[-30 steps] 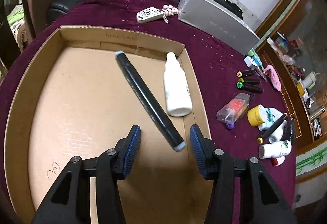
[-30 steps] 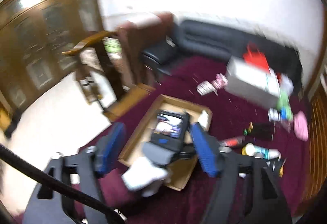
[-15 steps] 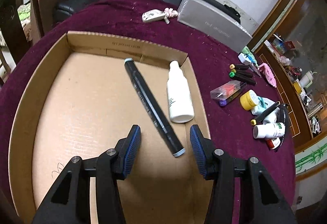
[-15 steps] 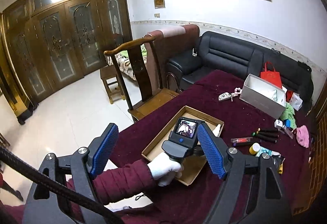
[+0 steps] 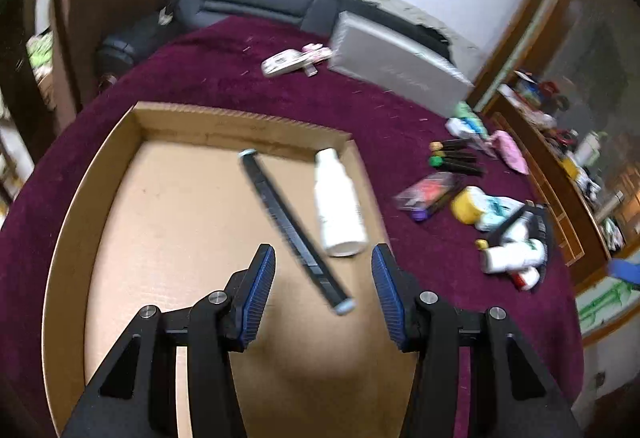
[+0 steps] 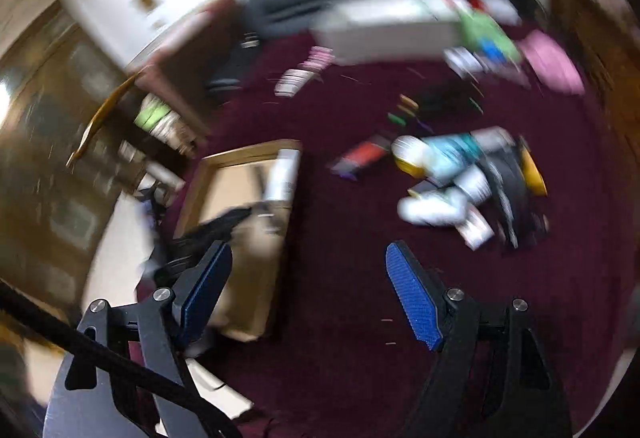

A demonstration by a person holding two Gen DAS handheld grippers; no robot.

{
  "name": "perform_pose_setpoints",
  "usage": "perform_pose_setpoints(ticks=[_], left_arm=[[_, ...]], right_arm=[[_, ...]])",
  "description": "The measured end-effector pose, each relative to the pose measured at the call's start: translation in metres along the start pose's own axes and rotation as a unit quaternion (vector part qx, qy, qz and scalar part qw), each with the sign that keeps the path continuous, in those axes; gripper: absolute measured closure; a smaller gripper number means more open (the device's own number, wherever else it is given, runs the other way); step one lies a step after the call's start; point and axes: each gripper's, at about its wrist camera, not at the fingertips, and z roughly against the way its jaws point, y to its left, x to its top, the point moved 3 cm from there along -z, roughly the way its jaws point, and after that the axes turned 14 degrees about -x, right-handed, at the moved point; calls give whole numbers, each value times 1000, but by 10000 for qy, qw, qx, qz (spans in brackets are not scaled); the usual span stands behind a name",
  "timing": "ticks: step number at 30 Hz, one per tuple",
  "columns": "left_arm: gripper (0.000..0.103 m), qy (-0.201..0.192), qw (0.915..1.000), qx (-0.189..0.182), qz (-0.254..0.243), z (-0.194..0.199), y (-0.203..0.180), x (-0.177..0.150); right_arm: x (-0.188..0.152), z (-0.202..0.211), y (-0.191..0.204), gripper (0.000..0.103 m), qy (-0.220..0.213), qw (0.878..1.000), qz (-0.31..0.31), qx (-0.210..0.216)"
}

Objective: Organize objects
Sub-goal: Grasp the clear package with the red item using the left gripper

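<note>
A shallow cardboard box [image 5: 100, 174] lies on the maroon table. In it lie a long black marker [image 5: 292, 230] and a white bottle [image 5: 340, 202] side by side. My left gripper [image 5: 323, 294] is open and empty above the box, its tips on either side of the marker's near end. My right gripper [image 6: 308, 290] is open and empty, high over the table; its view is blurred. A heap of loose objects [image 5: 504, 234] lies right of the box, also in the right wrist view [image 6: 452, 178]: markers, a yellow-capped item, small white bottles, a clear case.
A grey flat box [image 5: 396, 66] and a white key fob [image 5: 288, 60] lie at the table's far side. A black sofa [image 5: 256, 4] and a chair stand behind. A wooden shelf with clutter [image 5: 560, 142] runs along the right.
My left gripper has pulled back and up a little from the marker. My right gripper has swung down and to the right, now facing the table and the heap.
</note>
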Motion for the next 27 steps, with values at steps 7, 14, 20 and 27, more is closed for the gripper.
perform_pose_setpoints(ticks=[7, 14, 20, 27], left_arm=[[52, 385, 9971, -568, -334, -31, -59, 11], [52, 822, 9879, 69, -1311, -106, -105, 36], [52, 1524, 9637, 865, -2013, -171, -112, 42], [52, 1882, 9680, 141, -1655, -194, -119, 30]], right_arm=[[28, -43, -99, 23, -935, 9845, -1120, -972], [50, -65, -136, 23, -1651, 9628, -1561, -1465], [51, -71, -158, 23, -1781, 9569, -1755, -1481], [46, -84, -167, 23, -1482, 9641, -1775, -1301]])
